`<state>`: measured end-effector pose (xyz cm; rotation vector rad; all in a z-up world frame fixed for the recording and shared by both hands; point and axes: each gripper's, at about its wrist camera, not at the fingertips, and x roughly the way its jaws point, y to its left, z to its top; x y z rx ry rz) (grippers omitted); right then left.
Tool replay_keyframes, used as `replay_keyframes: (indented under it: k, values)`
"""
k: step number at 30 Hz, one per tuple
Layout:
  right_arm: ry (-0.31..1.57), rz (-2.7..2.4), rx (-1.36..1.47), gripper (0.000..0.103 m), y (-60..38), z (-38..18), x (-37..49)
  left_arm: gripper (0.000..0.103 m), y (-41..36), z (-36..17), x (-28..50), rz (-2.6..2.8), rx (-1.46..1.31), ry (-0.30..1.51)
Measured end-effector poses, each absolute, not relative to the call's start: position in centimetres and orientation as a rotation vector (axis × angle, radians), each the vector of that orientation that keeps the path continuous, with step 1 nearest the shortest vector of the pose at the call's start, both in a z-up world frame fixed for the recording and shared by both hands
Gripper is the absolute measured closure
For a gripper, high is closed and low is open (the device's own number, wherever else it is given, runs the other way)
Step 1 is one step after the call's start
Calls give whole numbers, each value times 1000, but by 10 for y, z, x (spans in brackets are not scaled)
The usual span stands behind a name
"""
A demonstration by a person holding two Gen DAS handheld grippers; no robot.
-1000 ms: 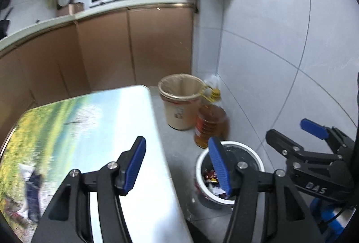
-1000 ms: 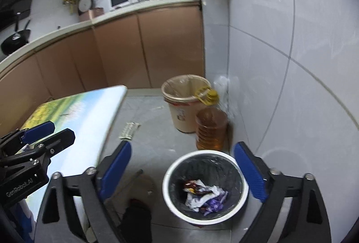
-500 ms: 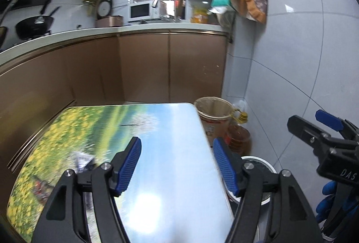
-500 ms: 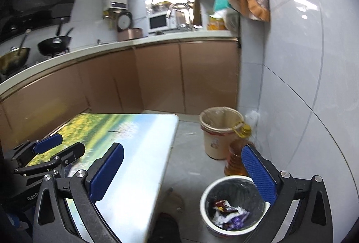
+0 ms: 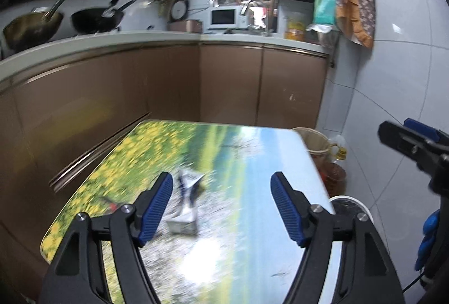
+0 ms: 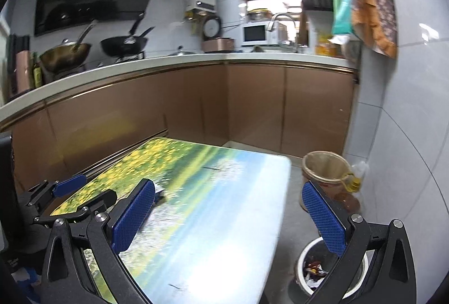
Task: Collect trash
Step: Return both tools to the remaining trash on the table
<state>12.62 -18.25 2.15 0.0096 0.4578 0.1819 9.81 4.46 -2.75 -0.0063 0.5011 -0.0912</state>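
With both jaws apart and empty, the left gripper (image 5: 219, 205), its jaws just widening, is heading for the wrapper (image 5: 186, 201) lying on the table (image 5: 252, 158), needing to descend and close around it.

Microwave (image 6: 254, 33) on counter, wok (image 6: 66, 53), oil bottle (image 6: 349, 196) by tan bucket (image 6: 325, 168)

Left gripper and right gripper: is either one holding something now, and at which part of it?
Nothing is held. The left gripper stands open above the crumpled wrapper on the table, not touching it. The right gripper is open and empty.
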Motion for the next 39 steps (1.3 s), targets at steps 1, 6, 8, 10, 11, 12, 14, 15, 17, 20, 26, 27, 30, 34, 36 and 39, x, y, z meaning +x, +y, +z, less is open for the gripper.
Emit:
replay_keyframes:
  k: [1, 6, 8, 10, 11, 12, 14, 15, 17, 20, 26, 27, 30, 34, 36, 39]
  values:
    - [463, 194, 5, 0, -177, 21, 127, 32, 59, -31, 98, -78, -23, 514]
    - [506, 247, -6, 0, -148, 14, 136, 32, 125, -56, 94, 25, -80, 577]
    - [517, 268, -11, 0, -138, 11, 142, 32, 146, -63, 94, 58, -89, 592]
    - [522, 282, -15, 0, -131, 9, 149, 32, 170, -73, 91, 105, -101, 607]
    - [529, 293, -18, 0, -127, 6, 153, 32, 180, -76, 90, 120, -108, 613]
    - [536, 301, -21, 0, -124, 5, 157, 32, 192, -82, 89, 137, -121, 622]
    - [552, 316, -29, 0, -119, -1, 165, 32, 211, -91, 87, 162, -149, 642]
    - [563, 321, -31, 0, -117, -5, 169, 32, 219, -96, 86, 172, -165, 651]
    - [583, 332, -28, 0, -115, -11, 177, 32, 232, -105, 86, 191, -187, 671]
    - [618, 344, -31, 0, -112, -23, 190, 32, 244, -120, 87, 196, -214, 705]
    - [670, 357, -33, 0, -106, -43, 208, 32, 242, -133, 93, 160, -214, 750]
    - [677, 358, -32, 0, -105, -45, 210, 32, 240, -134, 96, 147, -223, 760]
    - [700, 371, -26, 0, -99, -52, 218, 32, 233, -139, 111, 107, -269, 794]
    - [724, 391, -38, 0, -86, -61, 224, 32, 227, -147, 132, 75, -347, 835]
    - [743, 413, -50, 0, -79, -67, 227, 32, 225, -151, 142, 70, -383, 851]
    - [762, 436, -63, 0, -70, -73, 231, 32, 225, -155, 156, 42, -438, 871]
